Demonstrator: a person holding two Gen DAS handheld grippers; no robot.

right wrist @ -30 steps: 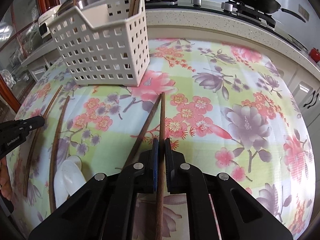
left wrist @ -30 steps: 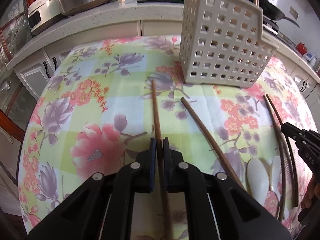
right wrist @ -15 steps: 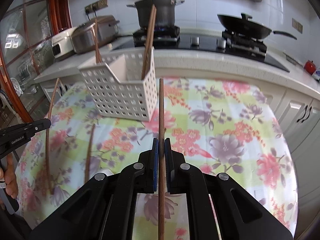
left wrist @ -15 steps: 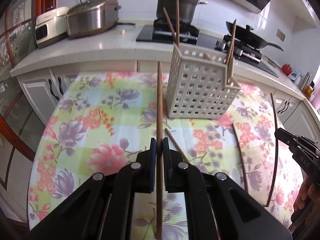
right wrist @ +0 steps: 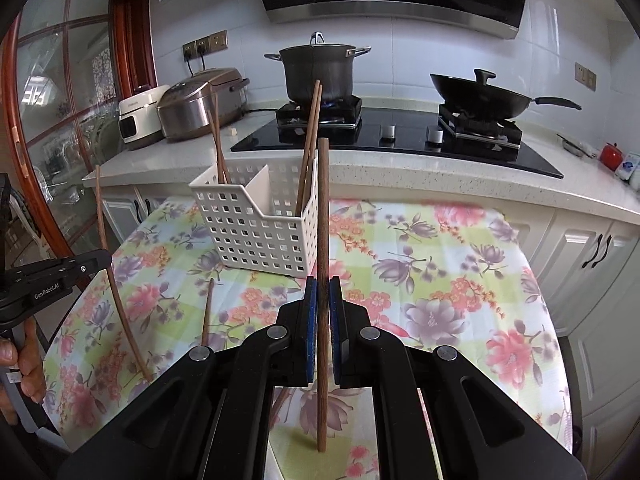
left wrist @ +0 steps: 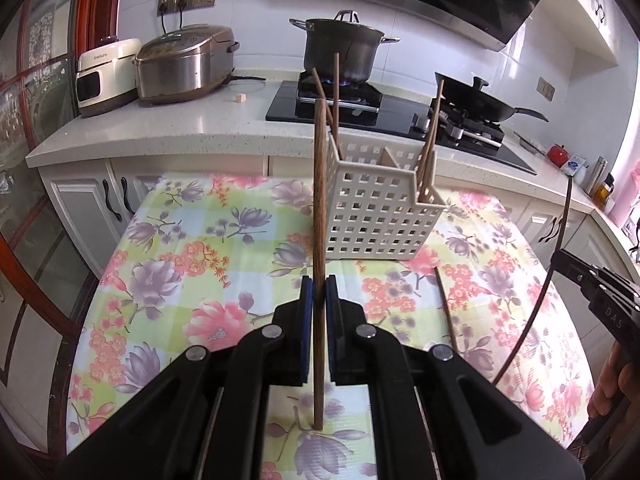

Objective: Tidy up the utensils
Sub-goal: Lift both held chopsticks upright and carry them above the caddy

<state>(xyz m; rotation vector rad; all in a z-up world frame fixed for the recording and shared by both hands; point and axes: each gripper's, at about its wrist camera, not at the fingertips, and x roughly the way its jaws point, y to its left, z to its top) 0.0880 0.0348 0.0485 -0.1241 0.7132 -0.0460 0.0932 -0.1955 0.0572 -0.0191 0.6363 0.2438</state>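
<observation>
Left gripper is pinching one wooden chopstick upright above the floral table; right gripper is pinching a second chopstick likewise. White basket, already holding chopsticks, is standing at the far side. One loose chopstick is lying near it.

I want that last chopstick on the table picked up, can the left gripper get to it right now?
Probably not yet: the left gripper is already shut on a chopstick. The path to the loose chopstick on the tablecloth looks clear, beside the basket.
</observation>
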